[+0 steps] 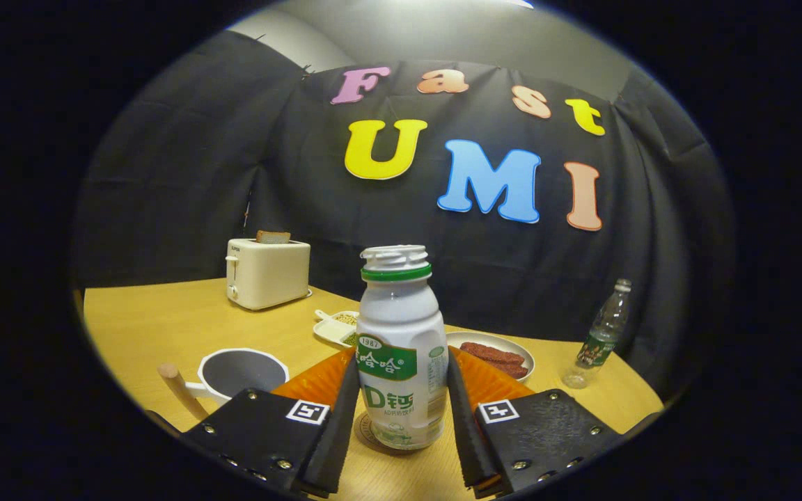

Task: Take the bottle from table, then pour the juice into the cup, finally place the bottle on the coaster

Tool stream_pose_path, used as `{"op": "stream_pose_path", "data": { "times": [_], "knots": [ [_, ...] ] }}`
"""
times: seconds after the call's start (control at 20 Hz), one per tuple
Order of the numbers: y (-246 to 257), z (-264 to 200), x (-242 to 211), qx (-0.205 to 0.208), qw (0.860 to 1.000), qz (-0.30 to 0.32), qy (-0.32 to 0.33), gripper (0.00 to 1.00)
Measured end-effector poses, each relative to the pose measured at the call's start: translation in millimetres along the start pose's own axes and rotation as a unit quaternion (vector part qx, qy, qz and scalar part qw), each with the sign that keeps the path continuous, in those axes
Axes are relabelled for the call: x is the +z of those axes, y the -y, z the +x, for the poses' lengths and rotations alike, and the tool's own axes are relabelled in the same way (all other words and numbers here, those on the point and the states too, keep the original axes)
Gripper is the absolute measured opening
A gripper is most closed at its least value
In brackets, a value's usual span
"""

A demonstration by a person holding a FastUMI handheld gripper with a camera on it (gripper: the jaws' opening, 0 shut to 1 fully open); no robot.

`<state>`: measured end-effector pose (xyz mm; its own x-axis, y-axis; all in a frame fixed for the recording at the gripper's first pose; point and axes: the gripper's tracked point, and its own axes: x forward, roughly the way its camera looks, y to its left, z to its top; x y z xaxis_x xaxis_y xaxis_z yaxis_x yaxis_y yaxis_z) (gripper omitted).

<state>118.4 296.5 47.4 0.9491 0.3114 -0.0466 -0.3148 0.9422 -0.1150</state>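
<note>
Lower left of the picture, just beyond the left finger: a white cup (241,372) with a dark inside and a wooden handle, upright and open-mouthed, kept near the work, presumably to take the juice; too dark within to tell whether any has gone in. Farther back, upper left on the table: a cream toaster (267,273) with a slice of toast (273,236) standing up out of its slot, well apart from the job. Toward the middle, behind the bottle's shoulder: a small white dish (337,327) of what look like beans or grains. Dead centre: the gripper (402,362), fingers narrowed to the bottle's width, one on each flank of the white drink bottle (401,327); pads at or nearly at the label, but impossible to tell whether both press or merely bracket it. Stands upright, green ring and white cap on, base resting on a round brown coaster (372,436) between the fingers, so judged to be at or close to the last placing step. Just behind, an orange ridged dish (310,383) spreading to both sides. Right of centre: a white plate (523,351) of reddish-brown strips, then, well apart near the far right, a clear plastic water bottle (599,337), upright. Underneath everything, a pale wooden table (143,320), smooth and level, kind to a stable set-down. Behind, a black cloth wall (164,174), creased, with plain grey wall above.
</note>
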Motion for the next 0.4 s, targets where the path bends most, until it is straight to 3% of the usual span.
{"op": "stream_pose_path", "data": {
  "times": [0.4],
  "knots": [
    [8.9, 20.7, -21.9, -0.003, 0.995, 0.103, 0.002, 0.63]
  ]
}}
